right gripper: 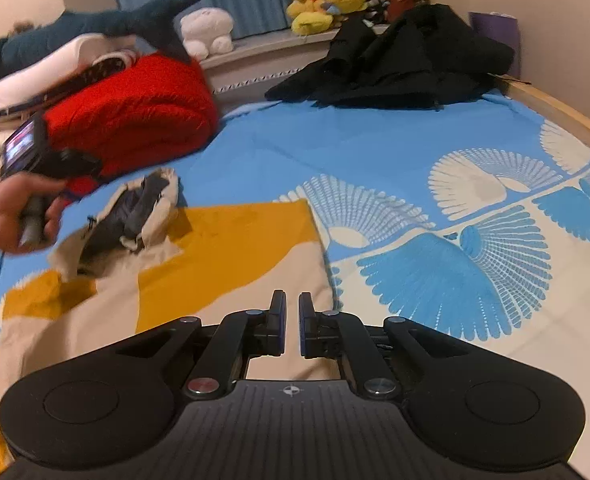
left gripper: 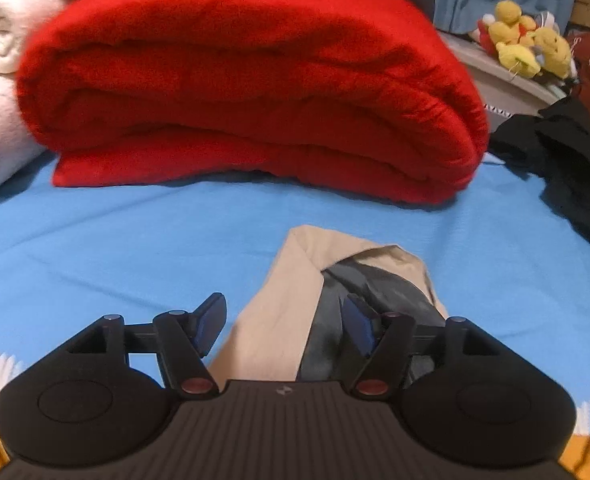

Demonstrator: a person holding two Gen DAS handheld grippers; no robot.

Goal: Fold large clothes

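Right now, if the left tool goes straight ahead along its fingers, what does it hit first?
Most likely the beige hood of the garment: it lies directly between the open fingers of the left tool. Past it comes bare blue sheet, then the folded red blanket. Whether the tool would pass above the hood is unclear.

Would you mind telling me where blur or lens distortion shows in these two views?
Left wrist view: the red blanket is smeared at its edges, the left gripper sharp. Right wrist view: the person's left hand is motion-blurred, and the bed frame bows from fisheye distortion.
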